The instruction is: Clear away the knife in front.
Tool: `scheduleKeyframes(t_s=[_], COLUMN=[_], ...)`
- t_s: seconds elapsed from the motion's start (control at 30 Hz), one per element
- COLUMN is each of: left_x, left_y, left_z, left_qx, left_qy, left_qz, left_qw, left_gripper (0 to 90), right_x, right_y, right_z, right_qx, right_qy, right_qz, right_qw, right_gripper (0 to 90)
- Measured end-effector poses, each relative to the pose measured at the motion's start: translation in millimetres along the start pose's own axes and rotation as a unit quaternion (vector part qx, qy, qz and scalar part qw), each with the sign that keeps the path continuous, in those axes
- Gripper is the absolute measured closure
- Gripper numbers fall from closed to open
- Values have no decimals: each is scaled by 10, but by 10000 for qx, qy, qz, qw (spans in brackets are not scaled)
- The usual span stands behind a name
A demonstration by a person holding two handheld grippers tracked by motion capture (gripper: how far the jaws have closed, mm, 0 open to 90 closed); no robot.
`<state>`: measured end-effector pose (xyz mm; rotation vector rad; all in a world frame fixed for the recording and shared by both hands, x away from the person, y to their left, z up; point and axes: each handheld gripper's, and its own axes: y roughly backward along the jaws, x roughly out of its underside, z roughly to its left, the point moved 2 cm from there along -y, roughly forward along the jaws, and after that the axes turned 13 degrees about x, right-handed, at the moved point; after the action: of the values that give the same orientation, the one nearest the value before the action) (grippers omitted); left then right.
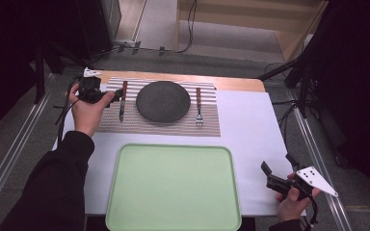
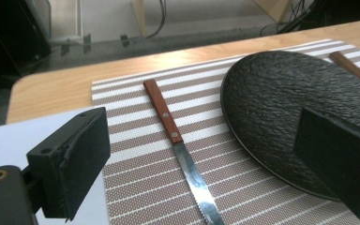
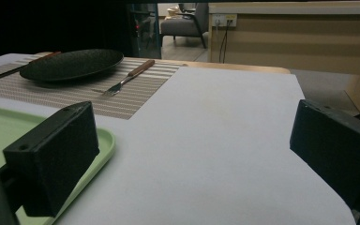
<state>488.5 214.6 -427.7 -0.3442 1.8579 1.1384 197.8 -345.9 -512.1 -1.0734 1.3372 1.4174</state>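
Hovering our left gripper point(image 2: 201, 154), jaws spread wide and empty, over the wood-handled serrated knife point(image 2: 180, 150) lying on the striped woven placemat point(image 2: 136, 173) beside the round, pebbly black plate point(image 2: 281, 112); right gripper point(image 3: 192, 154) gapes too.

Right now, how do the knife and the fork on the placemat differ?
The knife lies left of the dark plate, close by the left gripper, whose jaws stand open; the fork lies right of the plate. The knife ends in a serrated blade, the fork in tines. Both have brown wooden handles pointing away from the green tray.
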Motion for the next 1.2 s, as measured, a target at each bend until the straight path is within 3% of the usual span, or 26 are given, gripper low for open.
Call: scheduleKeyframes(t_s=[0.27, 0.43, 0.67, 0.9, 0.97, 1.2], left_x=[-93, -142, -184, -218, -203, -99], left_y=[-228, -358, -515, -680, -726, -878], left_z=[124, 124, 147, 193, 218, 301], left_qx=[-130, -302, -253, -178, -272, -291], left_qy=[288, 338, 484, 606, 699, 926], left_qz=[250, 468, 721, 1070, 1185, 1447], left_qw=[9992, 9979, 9959, 9923, 9901, 9847], left_gripper=[134, 198, 311, 405, 416, 484], right_x=[0, 1, 2, 2, 3, 4], right_y=[-2, -1, -1, -3, -3, 0], right_z=[-3, 0, -4, -8, -11, -13], right_qx=[-2, 1, 1, 7, 5, 22], right_qy=[5, 10, -1, -4, -10, -27], right_qz=[-6, -1, -2, -1, 1, -3], right_qw=[10000, 10000, 10000, 10000, 10000, 10000], right_gripper=[0, 0, 0, 0, 0, 0])
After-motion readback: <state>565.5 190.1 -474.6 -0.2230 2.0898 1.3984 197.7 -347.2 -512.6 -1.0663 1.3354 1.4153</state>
